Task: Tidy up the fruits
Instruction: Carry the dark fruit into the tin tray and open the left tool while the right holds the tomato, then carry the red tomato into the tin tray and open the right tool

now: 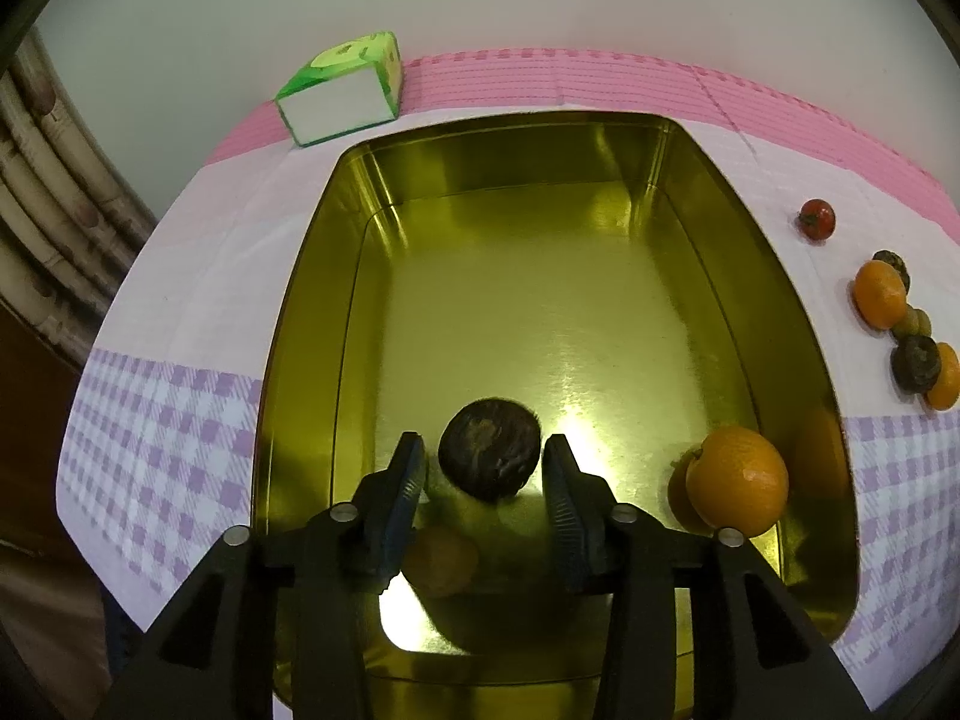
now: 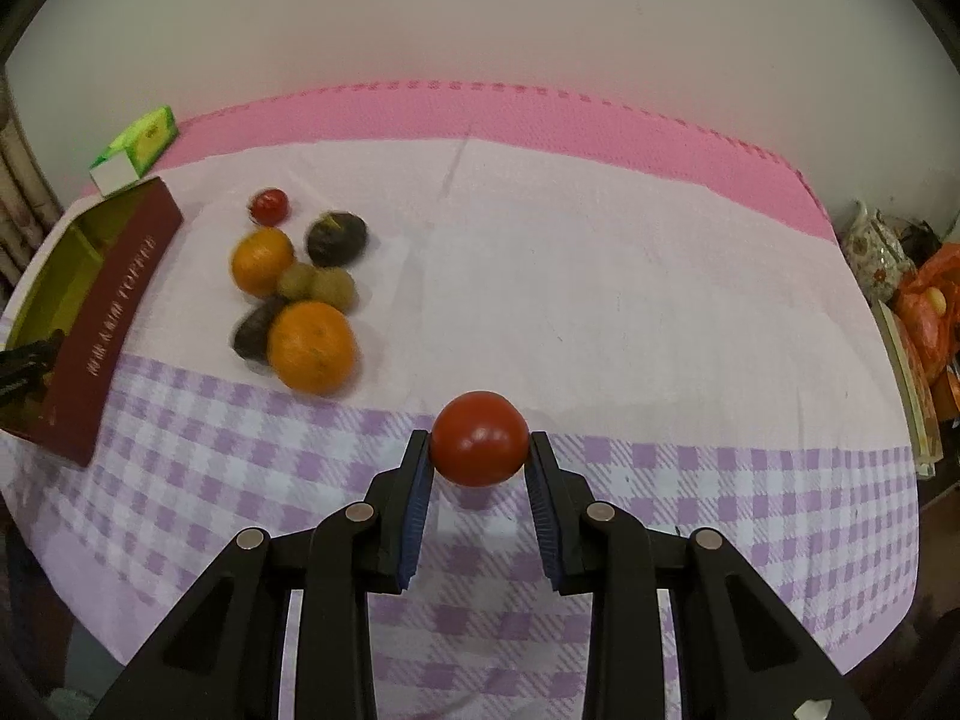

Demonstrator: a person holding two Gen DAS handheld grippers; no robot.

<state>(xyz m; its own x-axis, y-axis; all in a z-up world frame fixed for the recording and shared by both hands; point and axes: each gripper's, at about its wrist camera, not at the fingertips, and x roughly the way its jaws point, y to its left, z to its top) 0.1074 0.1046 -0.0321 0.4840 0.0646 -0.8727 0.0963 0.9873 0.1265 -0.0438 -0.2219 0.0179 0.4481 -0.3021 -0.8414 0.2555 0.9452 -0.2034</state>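
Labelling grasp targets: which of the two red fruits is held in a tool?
The larger red fruit, clamped between the right tool. The small red one lies untouched on the cloth at the far end of the fruit pile.

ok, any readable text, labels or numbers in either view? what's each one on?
Nothing can be read with certainty.
Red side of the tin: one line of pale lettering, right wrist view, too blurred and slanted to read.
Green carton: printed round mark on top, no legible words in either view.
Fruit, tablecloth, fingers: no text.
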